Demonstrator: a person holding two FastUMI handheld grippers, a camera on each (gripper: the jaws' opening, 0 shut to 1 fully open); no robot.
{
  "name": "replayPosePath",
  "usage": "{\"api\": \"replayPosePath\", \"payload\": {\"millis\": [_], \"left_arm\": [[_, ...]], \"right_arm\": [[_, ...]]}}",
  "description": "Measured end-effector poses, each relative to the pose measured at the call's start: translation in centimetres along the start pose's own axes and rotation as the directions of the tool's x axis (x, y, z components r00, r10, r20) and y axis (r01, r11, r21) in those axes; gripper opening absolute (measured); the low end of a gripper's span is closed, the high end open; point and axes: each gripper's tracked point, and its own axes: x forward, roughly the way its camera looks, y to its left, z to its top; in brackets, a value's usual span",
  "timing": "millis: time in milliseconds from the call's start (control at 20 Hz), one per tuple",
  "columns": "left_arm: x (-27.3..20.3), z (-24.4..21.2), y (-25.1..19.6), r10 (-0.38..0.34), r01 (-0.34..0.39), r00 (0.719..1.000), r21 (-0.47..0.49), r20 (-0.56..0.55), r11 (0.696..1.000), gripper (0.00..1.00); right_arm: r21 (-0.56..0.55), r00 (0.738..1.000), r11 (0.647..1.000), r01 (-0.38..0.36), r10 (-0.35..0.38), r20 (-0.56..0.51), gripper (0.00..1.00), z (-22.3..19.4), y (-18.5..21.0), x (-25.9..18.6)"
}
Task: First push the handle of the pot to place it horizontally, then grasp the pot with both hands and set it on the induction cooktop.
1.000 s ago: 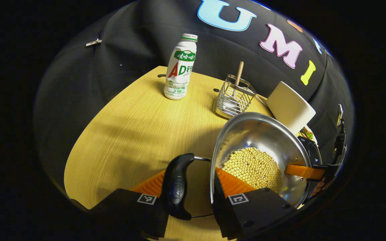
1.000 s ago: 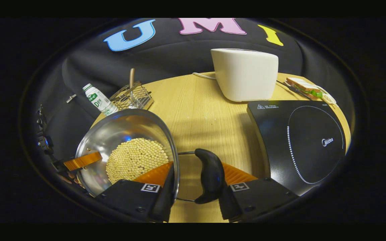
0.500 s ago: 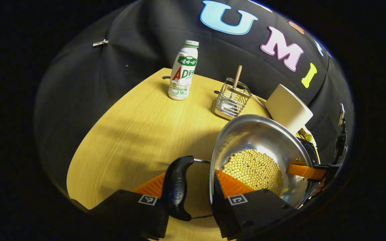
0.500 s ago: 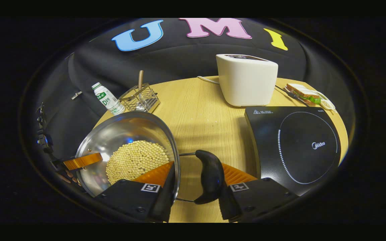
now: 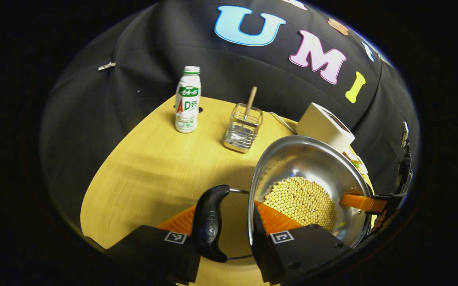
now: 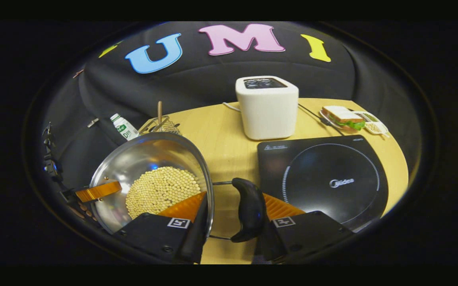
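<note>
Left claw (image 5: 229,222) closed across pot rim, one orange ribbed finger (image 5: 274,218) inside the bowl, the other outside beneath the black curved side handle (image 5: 210,222); both pressing on wall and handle. Right claw (image 6: 231,216) clamped likewise on the opposite side: one orange finger (image 6: 185,206) inside the rim, the other under the second black handle (image 6: 249,214). Seen also far off in the left gripper view as an orange finger (image 5: 362,202) over the far rim.

Shiny stainless-steel pot (image 5: 312,167), part filled with pale yellow round beans (image 5: 300,200), gripped on both sides, handles lying level. Whether lifted clear of the light wooden desk (image 5: 149,167) or resting on it: cannot tell. In the right gripper view, pot (image 6: 141,163) to the left of the black square induction cooktop (image 6: 324,178), a strip of bare desk (image 6: 229,159) between them; not on the cooktop.

Behind the cooktop: white box-shaped toaster (image 6: 267,107), upright. At far right: sandwich on a small plate (image 6: 344,118).

At rear of desk in left gripper view: white plastic drink bottle with green cap (image 5: 188,101), upright; beside it, apart, a square wire utensil holder (image 5: 243,129) with a wooden stick (image 5: 250,101) leaning in it.
</note>
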Motion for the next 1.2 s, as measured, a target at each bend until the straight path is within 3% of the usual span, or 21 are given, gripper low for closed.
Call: {"api": "replayPosePath", "payload": {"millis": [700, 1200], "left_arm": [[3.4, 0.9, -15.1, -0.057, 0.057, 0.998, 0.067, -0.007, 0.996, 0.61], [6.2, -0.8, -22.6, -0.074, 0.075, 0.997, 0.065, -0.017, 0.995, 0.61]], "right_arm": [[0.072, 0.999, 0.996, 0.049, -0.050, 0.017, 0.60, 3.9, -13.9, -2.7], [0.079, 0.997, 0.994, 0.072, -0.072, 0.007, 0.60, 4.8, -21.8, -2.9]]}}
